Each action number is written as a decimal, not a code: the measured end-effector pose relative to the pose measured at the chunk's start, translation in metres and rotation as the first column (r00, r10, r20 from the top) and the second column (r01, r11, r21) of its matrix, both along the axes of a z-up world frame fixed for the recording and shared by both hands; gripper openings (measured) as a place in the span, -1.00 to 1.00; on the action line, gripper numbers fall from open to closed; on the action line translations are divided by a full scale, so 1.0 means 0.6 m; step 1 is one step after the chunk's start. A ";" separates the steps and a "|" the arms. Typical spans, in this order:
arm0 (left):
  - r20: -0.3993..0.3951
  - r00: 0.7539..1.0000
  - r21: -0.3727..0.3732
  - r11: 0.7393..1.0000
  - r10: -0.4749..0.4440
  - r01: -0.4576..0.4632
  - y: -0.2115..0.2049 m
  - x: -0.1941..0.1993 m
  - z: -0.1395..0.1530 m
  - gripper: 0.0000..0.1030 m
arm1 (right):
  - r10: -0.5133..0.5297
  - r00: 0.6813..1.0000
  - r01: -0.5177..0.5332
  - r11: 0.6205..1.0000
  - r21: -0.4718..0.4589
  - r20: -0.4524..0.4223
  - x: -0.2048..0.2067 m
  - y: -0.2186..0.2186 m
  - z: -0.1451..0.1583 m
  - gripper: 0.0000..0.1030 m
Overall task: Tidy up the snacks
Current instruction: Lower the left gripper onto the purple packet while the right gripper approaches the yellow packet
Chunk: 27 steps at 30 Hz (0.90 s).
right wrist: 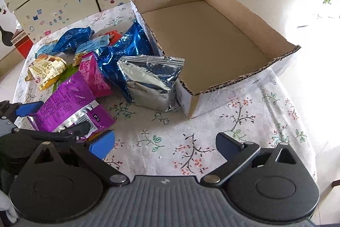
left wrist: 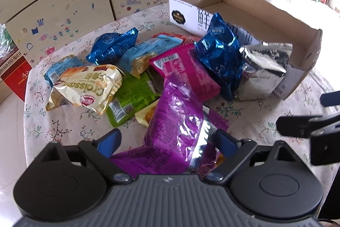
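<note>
A pile of snack packets lies on the flowered tablecloth [right wrist: 170, 142] left of an open cardboard box [right wrist: 282, 52], whose inside is bare. My left gripper [left wrist: 170, 142] is open, its blue fingers on either side of a purple packet [left wrist: 176, 120] that also shows in the right wrist view [right wrist: 70, 103]. My right gripper [right wrist: 165, 146] is open and empty over the cloth in front of the box. A silver packet [right wrist: 148, 80] and a blue foil packet [right wrist: 125, 52] lean on the box's left wall. A gold croissant packet [left wrist: 85, 86] lies at the left.
A second blue foil packet [left wrist: 112, 46], a magenta packet [left wrist: 187, 71], a green packet [left wrist: 131, 97] and light blue packets [left wrist: 144, 52] fill the pile. A sticker-covered cabinet [left wrist: 63, 10] stands behind the table. A red box [left wrist: 17, 80] sits off the left edge.
</note>
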<state>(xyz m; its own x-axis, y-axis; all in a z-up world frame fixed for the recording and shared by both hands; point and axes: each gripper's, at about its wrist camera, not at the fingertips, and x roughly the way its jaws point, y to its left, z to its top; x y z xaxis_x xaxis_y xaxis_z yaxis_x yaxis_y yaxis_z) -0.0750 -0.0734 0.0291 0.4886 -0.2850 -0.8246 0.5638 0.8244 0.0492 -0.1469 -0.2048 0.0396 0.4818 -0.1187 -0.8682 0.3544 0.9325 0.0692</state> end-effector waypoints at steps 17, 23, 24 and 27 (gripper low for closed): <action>-0.025 0.974 -0.102 0.969 0.223 -0.225 0.118 0.028 0.023 0.26 | 0.097 0.995 -0.096 0.992 0.076 -0.013 0.028 0.044 -0.020 1.00; -0.034 0.951 -0.062 0.949 0.309 -0.310 0.163 0.038 0.015 0.24 | 0.174 0.985 -0.171 0.979 0.115 -0.018 0.043 0.085 -0.028 1.00; -0.035 0.947 -0.063 0.945 0.319 -0.321 0.169 0.038 0.015 0.24 | 0.186 0.982 -0.183 0.976 0.118 -0.017 0.045 0.093 -0.029 1.00; -0.049 0.940 -0.078 0.937 0.337 -0.340 0.188 0.039 0.015 0.27 | 0.224 0.974 -0.220 0.968 0.121 -0.024 0.053 0.118 -0.035 1.00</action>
